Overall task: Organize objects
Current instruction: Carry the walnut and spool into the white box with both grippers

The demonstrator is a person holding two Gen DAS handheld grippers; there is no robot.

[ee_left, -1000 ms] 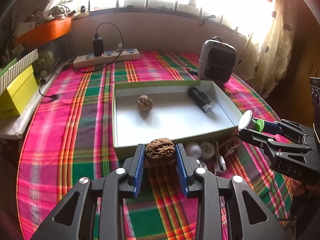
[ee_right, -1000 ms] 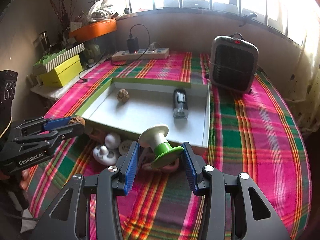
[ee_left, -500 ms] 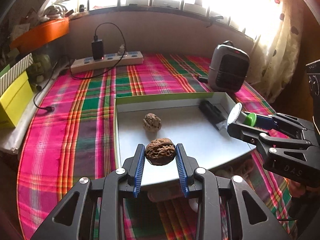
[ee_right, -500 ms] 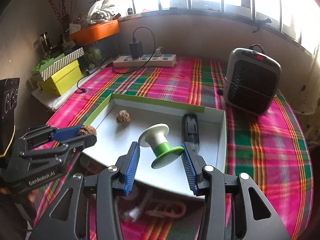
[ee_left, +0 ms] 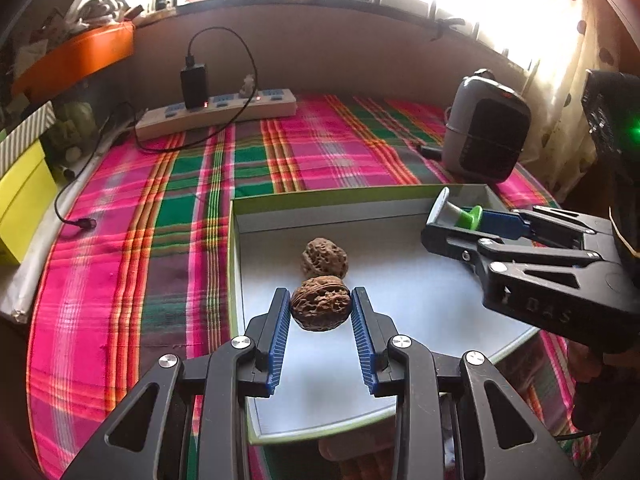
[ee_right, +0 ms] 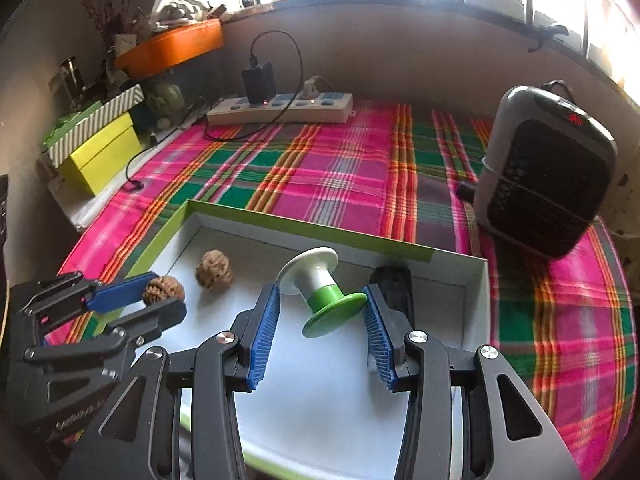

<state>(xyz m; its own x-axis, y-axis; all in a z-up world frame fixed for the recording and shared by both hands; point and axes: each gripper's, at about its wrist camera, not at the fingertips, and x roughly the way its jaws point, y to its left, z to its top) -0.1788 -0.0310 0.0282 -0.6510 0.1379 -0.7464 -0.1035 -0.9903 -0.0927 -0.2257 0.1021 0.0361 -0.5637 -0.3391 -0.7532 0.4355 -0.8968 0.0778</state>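
Gripping a hard, light, knobbly walnut (ee_left: 321, 309) in your left tool (ee_left: 320, 312) and, seemingly by its flanges, a spool (ee_right: 320, 290) in your right tool (ee_right: 322, 308), set both down gently, since either rolls.

Left tool (ee_left: 320, 309) clamped on a load (held level), right tool (ee_right: 322, 299) likewise gripping, both reaching forward side by side

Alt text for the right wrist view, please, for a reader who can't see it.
The right gripper holds a white-and-green spool over an open white tray on a plaid tablecloth. At left, the left gripper holds a walnut near a second walnut lying in the tray beside a black object.
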